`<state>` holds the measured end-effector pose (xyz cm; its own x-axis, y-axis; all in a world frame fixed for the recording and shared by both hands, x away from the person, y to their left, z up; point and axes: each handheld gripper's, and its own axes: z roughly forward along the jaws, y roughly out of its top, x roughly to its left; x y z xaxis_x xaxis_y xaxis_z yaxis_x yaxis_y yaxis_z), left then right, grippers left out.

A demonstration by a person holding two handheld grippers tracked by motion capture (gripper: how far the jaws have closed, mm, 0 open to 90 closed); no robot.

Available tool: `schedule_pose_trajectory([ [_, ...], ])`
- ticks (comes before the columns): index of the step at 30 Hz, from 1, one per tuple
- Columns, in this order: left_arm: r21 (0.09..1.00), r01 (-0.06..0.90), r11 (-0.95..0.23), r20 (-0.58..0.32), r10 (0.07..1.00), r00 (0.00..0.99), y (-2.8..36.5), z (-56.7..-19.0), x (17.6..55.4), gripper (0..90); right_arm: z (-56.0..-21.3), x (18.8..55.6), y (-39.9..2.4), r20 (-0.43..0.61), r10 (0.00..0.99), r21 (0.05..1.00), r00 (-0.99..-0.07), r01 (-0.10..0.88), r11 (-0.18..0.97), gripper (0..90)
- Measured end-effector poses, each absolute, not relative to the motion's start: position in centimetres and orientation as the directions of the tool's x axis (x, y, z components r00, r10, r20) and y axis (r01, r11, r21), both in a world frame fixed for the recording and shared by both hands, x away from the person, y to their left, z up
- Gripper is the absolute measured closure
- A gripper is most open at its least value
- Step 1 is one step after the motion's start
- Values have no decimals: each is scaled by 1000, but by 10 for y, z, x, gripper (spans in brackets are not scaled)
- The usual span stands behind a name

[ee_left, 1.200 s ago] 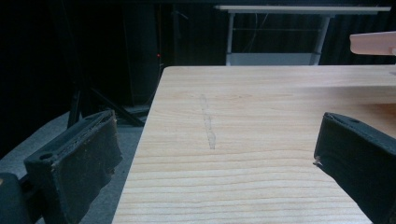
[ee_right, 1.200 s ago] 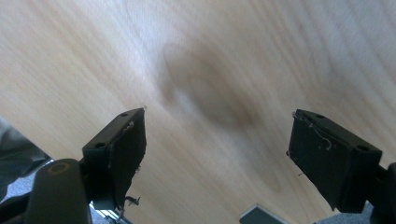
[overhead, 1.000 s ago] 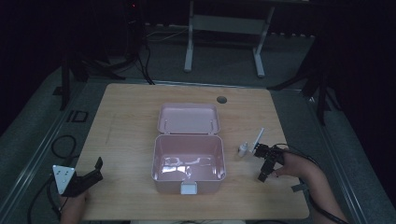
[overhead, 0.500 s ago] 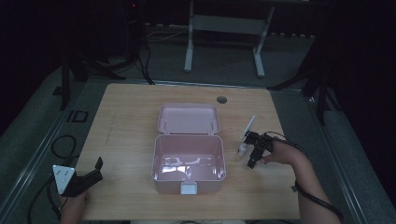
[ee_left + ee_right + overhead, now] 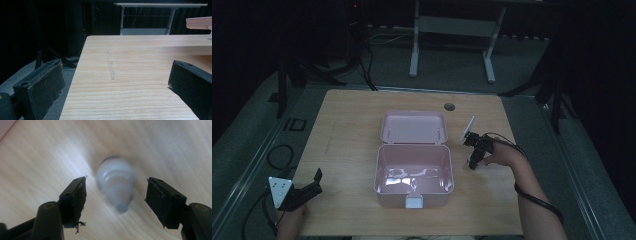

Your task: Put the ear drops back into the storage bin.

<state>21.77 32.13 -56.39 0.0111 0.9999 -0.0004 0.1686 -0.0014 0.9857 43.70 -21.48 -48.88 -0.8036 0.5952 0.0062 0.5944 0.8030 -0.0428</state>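
Right gripper view, right gripper [image 5: 116,195] jaws closing in, not touching, around small translucent white bottle [image 5: 116,185], pale woodgrain table [image 5: 175,150]

Dark lab: bare wooden table [image 5: 352,130]; floor cables [image 5: 362,60].

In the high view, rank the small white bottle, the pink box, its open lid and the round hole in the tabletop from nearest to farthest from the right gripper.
From the right gripper:
1. Small white bottle, between its open jaws.
2. Pink box, to its left.
3. Open lid, left and farther back.
4. Round hole, near the far edge.
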Motion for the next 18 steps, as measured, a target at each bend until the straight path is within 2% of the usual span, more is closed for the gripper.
schedule_pose_trajectory([
  [9,986,168,-2,0,1000,11,321,-564,218,5,-496,448,-207,22,589,-66,-807,587,807,446],
  [11,986,168,-3,1,1000,12,321,-564,218,4,-498,448,-204,24,585,-79,-811,582,810,514],
  [18,986,168,-3,1,1000,11,321,-564,218,5,-504,448,-201,30,561,-97,-827,556,825,585],
])
